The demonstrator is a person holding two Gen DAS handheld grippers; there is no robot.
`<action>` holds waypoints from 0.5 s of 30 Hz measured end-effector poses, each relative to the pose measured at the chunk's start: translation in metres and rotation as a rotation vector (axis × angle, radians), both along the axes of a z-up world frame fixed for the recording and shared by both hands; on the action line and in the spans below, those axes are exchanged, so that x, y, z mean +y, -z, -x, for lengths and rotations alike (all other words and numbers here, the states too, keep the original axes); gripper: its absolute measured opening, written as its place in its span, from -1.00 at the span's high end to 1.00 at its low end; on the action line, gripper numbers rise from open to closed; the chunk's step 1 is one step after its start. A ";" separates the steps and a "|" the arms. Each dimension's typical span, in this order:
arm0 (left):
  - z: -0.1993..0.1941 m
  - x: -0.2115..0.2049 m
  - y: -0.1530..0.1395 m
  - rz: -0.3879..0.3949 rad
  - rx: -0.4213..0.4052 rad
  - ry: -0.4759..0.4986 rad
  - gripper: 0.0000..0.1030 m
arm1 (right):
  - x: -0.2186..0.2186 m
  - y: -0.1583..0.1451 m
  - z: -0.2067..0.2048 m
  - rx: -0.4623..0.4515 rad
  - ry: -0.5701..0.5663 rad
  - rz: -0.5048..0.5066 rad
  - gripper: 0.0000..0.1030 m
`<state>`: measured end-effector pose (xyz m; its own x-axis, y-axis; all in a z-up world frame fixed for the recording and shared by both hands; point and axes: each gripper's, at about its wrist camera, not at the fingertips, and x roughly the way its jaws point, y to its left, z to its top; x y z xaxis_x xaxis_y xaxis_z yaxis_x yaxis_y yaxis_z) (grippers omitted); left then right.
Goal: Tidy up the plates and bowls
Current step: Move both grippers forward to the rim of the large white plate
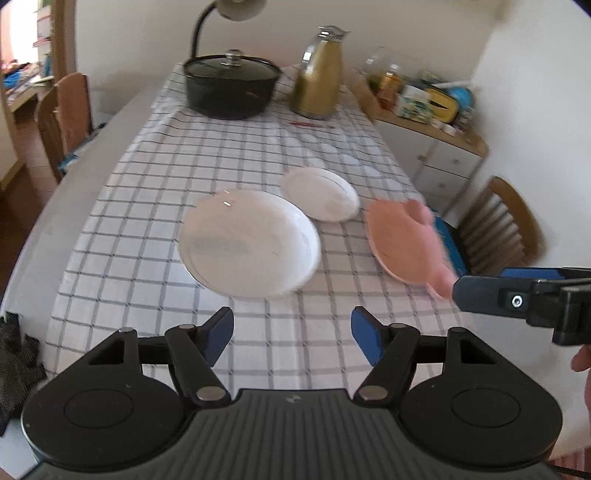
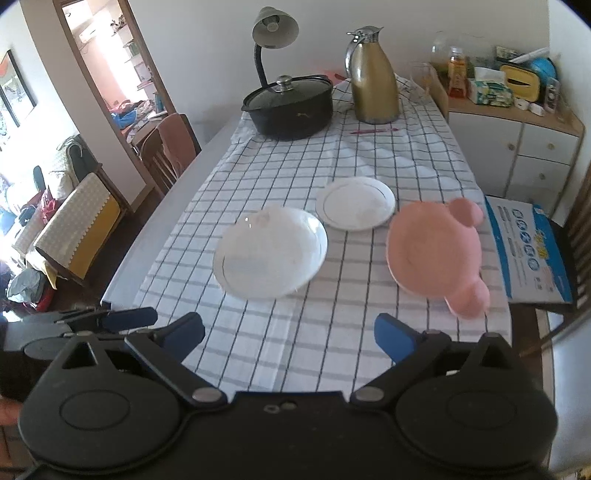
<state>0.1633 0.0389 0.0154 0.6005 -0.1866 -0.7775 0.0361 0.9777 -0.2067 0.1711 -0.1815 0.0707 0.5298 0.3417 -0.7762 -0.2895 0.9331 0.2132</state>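
A large white bowl (image 1: 248, 242) (image 2: 270, 251) sits mid-table on the checked cloth (image 1: 177, 177) (image 2: 295, 166). A small white plate (image 1: 320, 194) (image 2: 355, 203) lies just behind it to the right. A pink plate with two round ears (image 1: 404, 242) (image 2: 436, 251) lies at the right edge. My left gripper (image 1: 292, 334) is open and empty, hovering in front of the bowl. My right gripper (image 2: 290, 338) is open and empty, hovering near the front edge; it shows in the left wrist view (image 1: 480, 291) beside the pink plate.
A black lidded pot (image 2: 291, 110), a gold thermos jug (image 2: 373, 77), a desk lamp (image 2: 273, 33) and a red pen (image 2: 373, 131) stand at the far end. Wooden chairs (image 2: 170, 151) (image 1: 498, 225) flank the table. A cabinet (image 2: 517, 144) with clutter is at right.
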 end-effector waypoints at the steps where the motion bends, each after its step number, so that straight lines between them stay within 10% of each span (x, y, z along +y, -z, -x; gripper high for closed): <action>1: -0.009 0.002 0.003 -0.010 0.004 -0.014 -0.36 | 0.003 0.003 -0.011 0.003 -0.001 0.001 -0.93; 15: -0.124 0.035 0.067 -0.085 0.118 -0.112 -0.36 | 0.026 0.088 -0.140 0.144 0.025 0.065 -0.87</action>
